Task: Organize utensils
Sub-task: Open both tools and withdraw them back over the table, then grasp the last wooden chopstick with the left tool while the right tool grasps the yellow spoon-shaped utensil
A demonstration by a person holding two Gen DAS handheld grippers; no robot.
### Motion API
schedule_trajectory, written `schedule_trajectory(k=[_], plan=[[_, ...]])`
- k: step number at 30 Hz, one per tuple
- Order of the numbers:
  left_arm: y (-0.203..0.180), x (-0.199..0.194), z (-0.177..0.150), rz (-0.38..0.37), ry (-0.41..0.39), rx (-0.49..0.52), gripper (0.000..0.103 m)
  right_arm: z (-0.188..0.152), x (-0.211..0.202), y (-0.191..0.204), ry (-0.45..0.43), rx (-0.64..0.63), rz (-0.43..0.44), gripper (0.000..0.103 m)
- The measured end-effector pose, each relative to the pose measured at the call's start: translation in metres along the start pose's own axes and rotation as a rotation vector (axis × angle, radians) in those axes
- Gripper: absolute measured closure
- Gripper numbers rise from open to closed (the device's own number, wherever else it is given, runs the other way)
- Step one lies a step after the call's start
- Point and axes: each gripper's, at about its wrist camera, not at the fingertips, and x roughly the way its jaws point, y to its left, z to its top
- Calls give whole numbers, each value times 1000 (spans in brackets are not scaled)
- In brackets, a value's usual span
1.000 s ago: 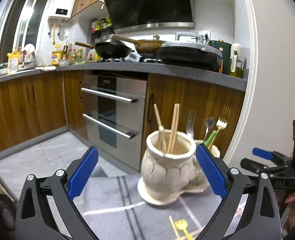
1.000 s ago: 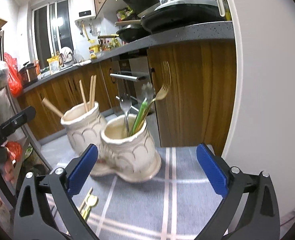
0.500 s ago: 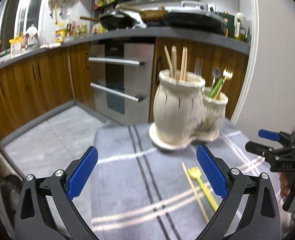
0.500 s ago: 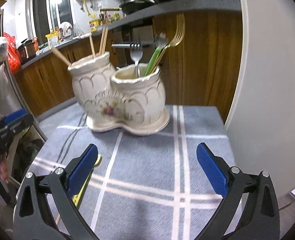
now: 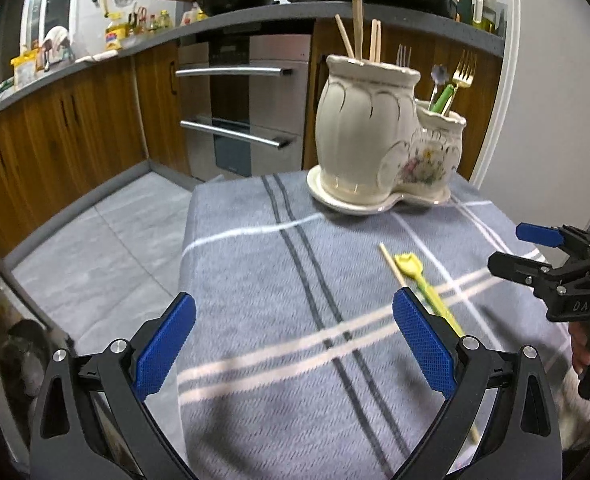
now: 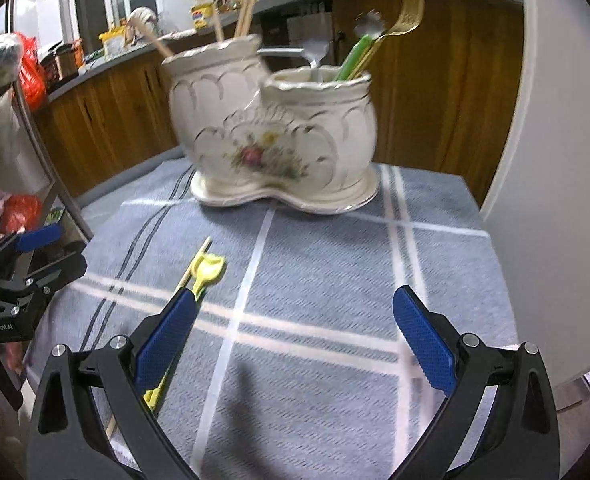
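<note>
Chopstick (image 5: 392,265) touches yellow spoon (image 5: 415,276) before holder (image 5: 379,140).

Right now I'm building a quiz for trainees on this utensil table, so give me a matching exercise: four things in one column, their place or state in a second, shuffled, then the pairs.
Things:
1. gold fork
2. chopsticks
3. yellow spoon
4. left gripper

Places or states:
A. lying flat on the grey cloth
B. standing in the taller pot
C. open, holding nothing
D. standing in the shorter pot

Pairs: 1-D, 2-B, 3-A, 4-C
</note>
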Motion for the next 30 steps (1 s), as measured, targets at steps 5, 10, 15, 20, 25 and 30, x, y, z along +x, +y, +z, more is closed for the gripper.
schedule_trajectory(k=[5, 10, 15, 20, 25, 30], plan=[[4, 0, -5, -3, 15, 3, 5, -2, 6, 17, 30, -42, 45, 6], [3, -1, -6, -4, 15, 12, 5, -4, 11, 36, 58, -102, 88, 11], [1, -1, -7, -11, 20, 21, 5, -10, 17, 51, 103, -159, 114, 42], [-4, 0, -6, -17, 29, 28, 5, -13, 21, 58, 129, -200, 122, 82], [-17, 3, -4, -44, 56, 39, 5, -12, 18, 37, 145, -140, 130, 93], [-50, 10, -8, -88, 112, 102, 8, -16, 12, 9, 135, -93, 88, 93]])
